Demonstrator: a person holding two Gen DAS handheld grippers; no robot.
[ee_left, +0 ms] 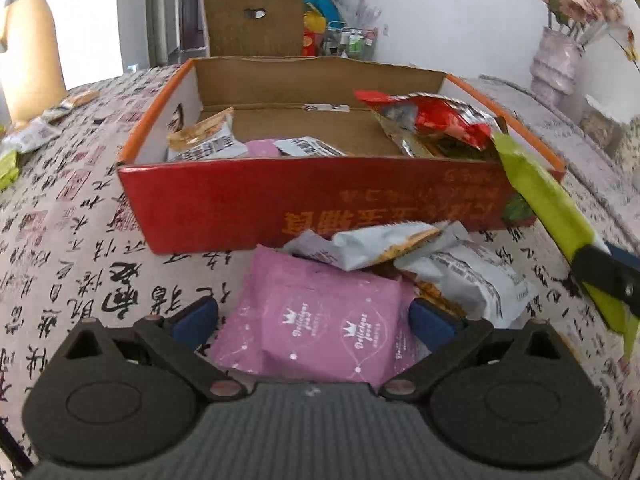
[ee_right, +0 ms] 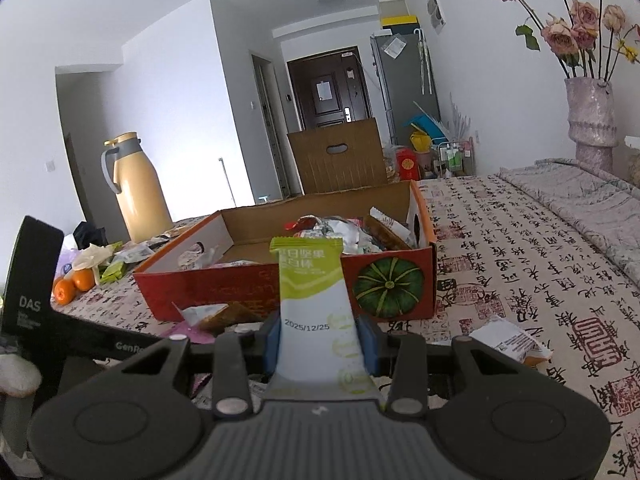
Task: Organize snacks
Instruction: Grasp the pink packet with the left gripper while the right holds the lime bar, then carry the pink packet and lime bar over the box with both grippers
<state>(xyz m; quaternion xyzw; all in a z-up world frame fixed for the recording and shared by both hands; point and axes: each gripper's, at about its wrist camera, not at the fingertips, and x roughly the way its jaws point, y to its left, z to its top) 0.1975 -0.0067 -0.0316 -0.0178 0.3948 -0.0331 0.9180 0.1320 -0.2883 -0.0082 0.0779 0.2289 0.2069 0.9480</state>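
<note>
A red cardboard box (ee_left: 248, 204) (ee_right: 224, 284) stands open on the patterned tablecloth, with a red foil packet (ee_left: 440, 120) and white packets (ee_left: 208, 142) inside. In front of it a pink snack packet (ee_left: 320, 320) lies flat between the blue pads of my left gripper (ee_left: 314, 320). That gripper is open, and a strip of cloth shows beside its left pad. Two white packets (ee_left: 464, 280) rest against the pink one. My right gripper (ee_right: 320, 340) is shut on a green-and-white snack packet (ee_right: 312, 292) (ee_left: 540, 200), held upright near the box's right front corner.
A yellow thermos (ee_right: 140, 196), oranges (ee_right: 74, 284) and loose snacks (ee_left: 36, 132) crowd the table's left end. A brown cardboard box (ee_right: 336, 160) stands behind the red one. A vase of flowers (ee_right: 592, 124) is at the far right, and a white packet (ee_right: 508, 340) lies on the cloth.
</note>
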